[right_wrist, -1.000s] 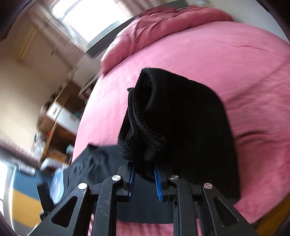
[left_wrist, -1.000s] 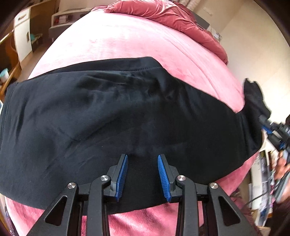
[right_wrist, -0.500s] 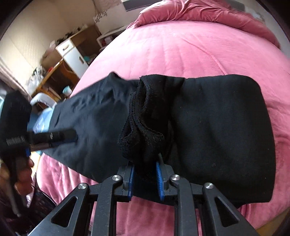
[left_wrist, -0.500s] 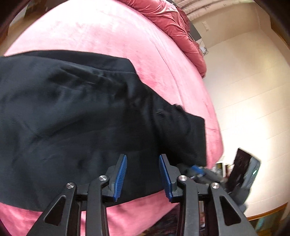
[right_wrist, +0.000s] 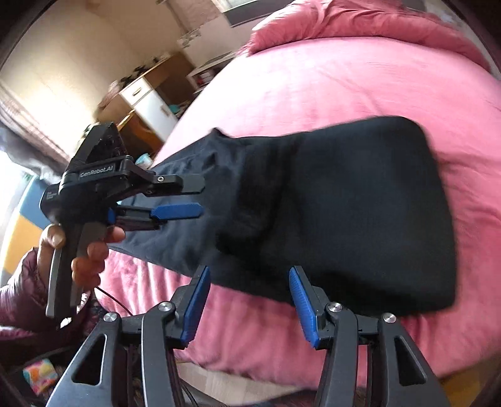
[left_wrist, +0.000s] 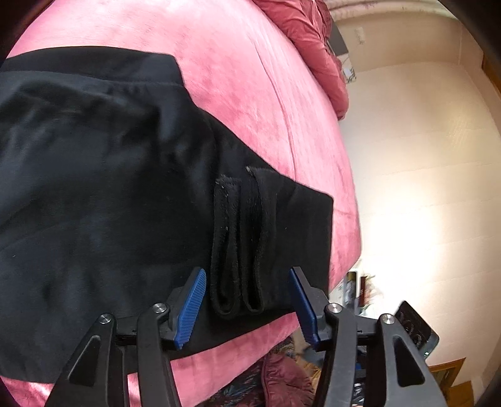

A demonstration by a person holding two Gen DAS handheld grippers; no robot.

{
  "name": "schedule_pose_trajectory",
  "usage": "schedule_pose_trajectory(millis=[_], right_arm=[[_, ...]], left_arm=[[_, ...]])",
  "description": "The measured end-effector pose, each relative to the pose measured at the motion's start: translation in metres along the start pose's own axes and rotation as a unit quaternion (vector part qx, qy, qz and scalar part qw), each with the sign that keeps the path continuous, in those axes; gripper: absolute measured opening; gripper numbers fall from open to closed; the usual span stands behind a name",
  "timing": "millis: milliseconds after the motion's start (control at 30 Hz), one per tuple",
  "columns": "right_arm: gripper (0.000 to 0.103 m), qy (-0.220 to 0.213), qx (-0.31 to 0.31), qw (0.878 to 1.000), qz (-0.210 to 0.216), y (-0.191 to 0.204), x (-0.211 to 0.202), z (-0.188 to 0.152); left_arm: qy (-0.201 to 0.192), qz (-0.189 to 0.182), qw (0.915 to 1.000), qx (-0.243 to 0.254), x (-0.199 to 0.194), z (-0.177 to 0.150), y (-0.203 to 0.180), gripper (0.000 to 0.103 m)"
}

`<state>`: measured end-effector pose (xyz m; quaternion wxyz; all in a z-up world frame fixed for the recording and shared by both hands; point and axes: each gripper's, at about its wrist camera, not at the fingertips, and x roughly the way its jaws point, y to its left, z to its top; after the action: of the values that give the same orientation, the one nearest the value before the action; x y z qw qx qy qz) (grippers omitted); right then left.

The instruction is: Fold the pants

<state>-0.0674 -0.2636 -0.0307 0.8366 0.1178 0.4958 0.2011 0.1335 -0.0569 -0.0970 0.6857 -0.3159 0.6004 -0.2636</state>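
The black pants [left_wrist: 103, 194] lie across the pink bed [left_wrist: 250, 81], with the leg end folded back over them [right_wrist: 360, 213]. The ribbed cuffs [left_wrist: 241, 244] lie on top near the bed's front edge. My left gripper [left_wrist: 247, 300] is open and empty, its blue pads on either side of the cuffs without touching them. It also shows in the right wrist view [right_wrist: 184, 197], held in a hand over the pants. My right gripper [right_wrist: 247, 300] is open and empty, just in front of the folded part.
A pink duvet [right_wrist: 360, 25] is bunched at the head of the bed. A desk and a white cabinet [right_wrist: 150, 103] stand beyond the far side. A cream wall [left_wrist: 422, 172] is to the right. Clutter lies on the floor below the bed edge [left_wrist: 281, 375].
My right gripper has let go of the cuffs, opened and pulled back; the folded leg end now lies on the pants. My left gripper has opened wider and come over the cuffs.
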Motion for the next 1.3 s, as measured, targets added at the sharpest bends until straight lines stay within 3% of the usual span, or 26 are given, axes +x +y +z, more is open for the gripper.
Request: schedule_pose_trajectory(millis=[267,300,333,367,433,667,833,933,1000,1067,1200,1300], right_arm=[[0.053,-0.013,0.096,0.991,-0.088,-0.071,-0.061,-0.052],[0.053,-0.014,0.109,0.989,-0.099,-0.08,-0.065,-0.057],[0.053,-0.016,0.125,0.986,-0.107,-0.089,-0.068,-0.061],[0.053,-0.018,0.14,0.983,-0.114,-0.097,-0.071,-0.065],[0.053,-0.019,0.157,0.98,-0.123,-0.107,-0.071,-0.068],[0.065,-0.027,0.165,0.976,-0.137,-0.11,-0.053,-0.055],[0.066,-0.044,0.17,0.974,-0.143,-0.106,-0.039,-0.038],[0.066,-0.072,0.198,0.962,-0.172,-0.114,-0.039,-0.028],[0.066,-0.073,0.212,0.954,-0.199,-0.121,-0.035,-0.026],[0.066,-0.065,0.208,0.949,-0.227,-0.124,-0.031,-0.026],[0.066,-0.033,0.194,0.948,-0.25,-0.128,-0.014,-0.033],[0.07,-0.032,0.195,0.948,-0.25,-0.13,-0.012,-0.036]], left_arm=[[0.05,0.05,0.9975,0.002,0.051,0.008,-0.022,0.053],[0.05,0.061,0.9968,0.009,0.055,0.01,-0.028,0.048],[0.051,0.067,0.9964,0.016,0.057,0.01,-0.031,0.032],[0.054,0.069,0.9959,0.024,0.06,0.01,-0.035,0.024],[0.041,0.085,0.9943,0.05,0.062,0.009,-0.045,0.014],[-0.012,0.002,0.995,0.1,0.03,0.018,-0.098,0.011],[-0.042,-0.064,0.9863,0.146,0.002,0.022,-0.154,0.01],[-0.06,-0.088,0.9807,0.164,-0.014,0.023,-0.173,0.01],[-0.069,-0.099,0.979,0.165,-0.024,0.021,-0.17,0.01],[-0.07,-0.087,0.9801,0.164,-0.026,0.023,-0.157,0.01],[-0.05,-0.028,0.9898,0.131,-0.019,0.017,-0.109,0.01],[-0.022,0.019,0.9962,0.082,-0.001,0.0,-0.051,0.01]])
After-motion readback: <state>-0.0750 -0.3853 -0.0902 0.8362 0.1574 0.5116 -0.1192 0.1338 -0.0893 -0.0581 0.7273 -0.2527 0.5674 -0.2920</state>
